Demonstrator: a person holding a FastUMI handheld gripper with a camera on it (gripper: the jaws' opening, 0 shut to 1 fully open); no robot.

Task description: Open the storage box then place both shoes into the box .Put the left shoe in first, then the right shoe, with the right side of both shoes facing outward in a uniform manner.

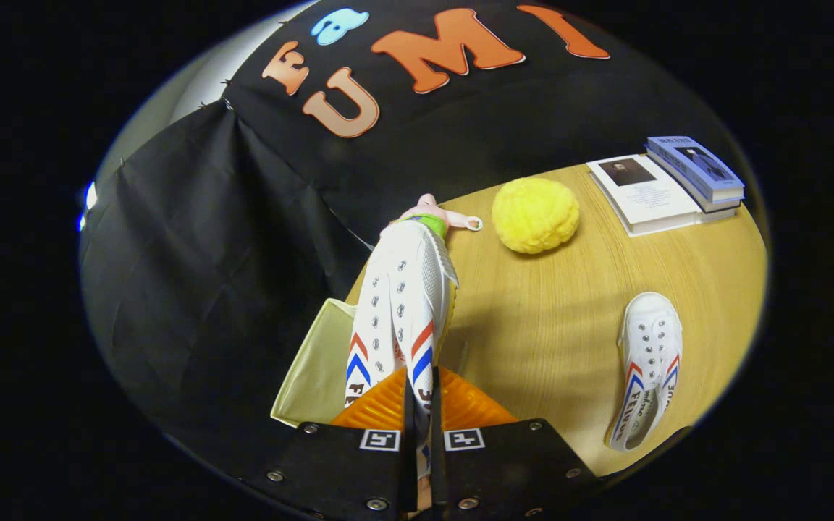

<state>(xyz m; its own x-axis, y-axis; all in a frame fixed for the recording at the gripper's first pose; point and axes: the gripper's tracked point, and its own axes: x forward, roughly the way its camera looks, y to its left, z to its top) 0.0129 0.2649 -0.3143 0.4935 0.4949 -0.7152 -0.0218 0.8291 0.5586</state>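
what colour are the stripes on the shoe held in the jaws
Red and blue chevron stripes on a white shoe, seen best in the gripper view.

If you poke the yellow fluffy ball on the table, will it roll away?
Probably a little. The yellow ball looks round and sits free on the wooden table, so a push should roll it. Its bumpy, woolly surface suggests it is soft and light, so it would likely stop soon. The gripper is shut on a white shoe.

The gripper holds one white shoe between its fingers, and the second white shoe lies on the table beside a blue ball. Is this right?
Not quite: the ball is yellow, not blue, as the gripper view shows. The rest holds: the gripper is shut on one white shoe, and the second white shoe lies on the table.
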